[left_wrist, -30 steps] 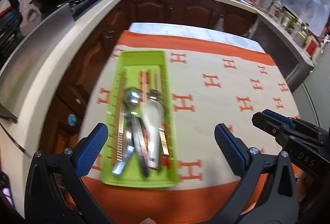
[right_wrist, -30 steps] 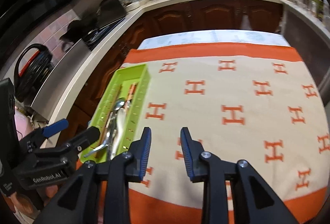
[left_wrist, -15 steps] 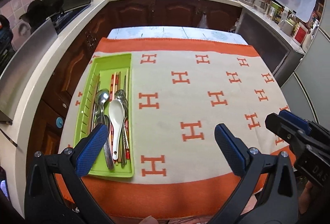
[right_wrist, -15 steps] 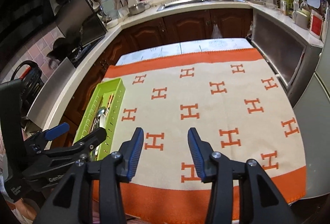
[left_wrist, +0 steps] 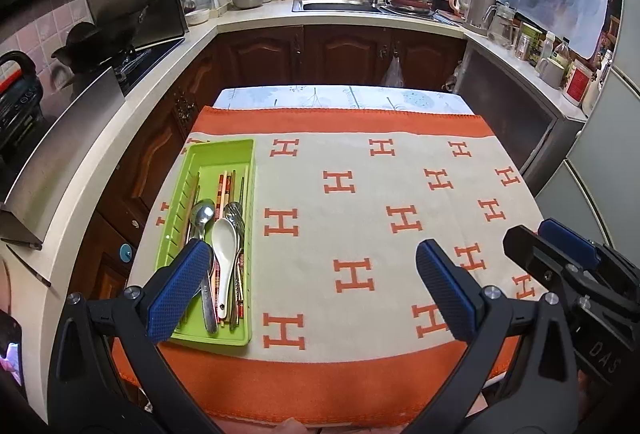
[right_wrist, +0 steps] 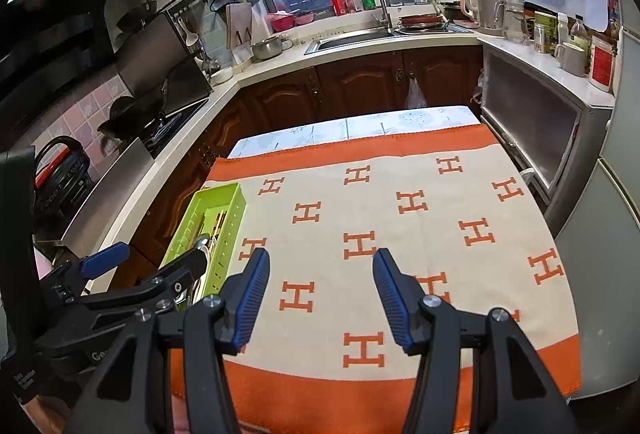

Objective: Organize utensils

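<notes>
With the spoons, fork and chopsticks all lying in the green tray at the desk's left edge and no utensil loose on the cloth, the sorting looks finished, and both the left tongs and right tongs hang apart, empty.

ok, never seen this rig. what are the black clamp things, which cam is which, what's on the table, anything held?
No robot here: a person carries a hand-held two-finger tool in each hand, each with a fisheye camera looking along its fingers. One picture is from the left tool, the other from the right tool; each also catches the other at its edge. Both are open and hold nothing. The table wears an orange and cream cloth with H marks. At its left edge sits a green tray holding a white spoon, a metal spoon, chopsticks and other cutlery. Kitchen counters and a sink lie behind.
</notes>
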Tool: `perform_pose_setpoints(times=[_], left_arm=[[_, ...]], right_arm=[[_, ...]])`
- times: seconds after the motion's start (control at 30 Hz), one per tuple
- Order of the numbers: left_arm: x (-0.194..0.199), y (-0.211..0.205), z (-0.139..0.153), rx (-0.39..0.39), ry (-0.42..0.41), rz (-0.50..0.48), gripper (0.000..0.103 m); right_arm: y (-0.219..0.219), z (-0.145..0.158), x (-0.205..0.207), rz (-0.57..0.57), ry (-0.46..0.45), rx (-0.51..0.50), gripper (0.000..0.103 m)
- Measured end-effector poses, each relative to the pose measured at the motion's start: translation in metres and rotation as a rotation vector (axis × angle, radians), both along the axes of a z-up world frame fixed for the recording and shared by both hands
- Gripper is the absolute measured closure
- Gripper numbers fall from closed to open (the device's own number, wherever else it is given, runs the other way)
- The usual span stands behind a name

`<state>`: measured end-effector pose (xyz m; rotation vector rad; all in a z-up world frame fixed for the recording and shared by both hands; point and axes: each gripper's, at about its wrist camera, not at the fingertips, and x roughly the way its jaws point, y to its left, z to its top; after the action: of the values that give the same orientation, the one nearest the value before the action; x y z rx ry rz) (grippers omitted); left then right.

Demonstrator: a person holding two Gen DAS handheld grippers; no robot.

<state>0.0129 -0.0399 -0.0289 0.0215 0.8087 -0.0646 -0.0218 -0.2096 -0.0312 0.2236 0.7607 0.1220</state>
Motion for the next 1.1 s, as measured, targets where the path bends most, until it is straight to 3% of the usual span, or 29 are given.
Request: perform_pose_setpoints(times=[1.1], left_arm=[[-0.0084,0.0004,0.0018,0.031,-0.026,0.027,0.001]], right_arm=[[-0.0041,-0.0012,-0.0056,-0.013,-0.004,-0.004,0.049]])
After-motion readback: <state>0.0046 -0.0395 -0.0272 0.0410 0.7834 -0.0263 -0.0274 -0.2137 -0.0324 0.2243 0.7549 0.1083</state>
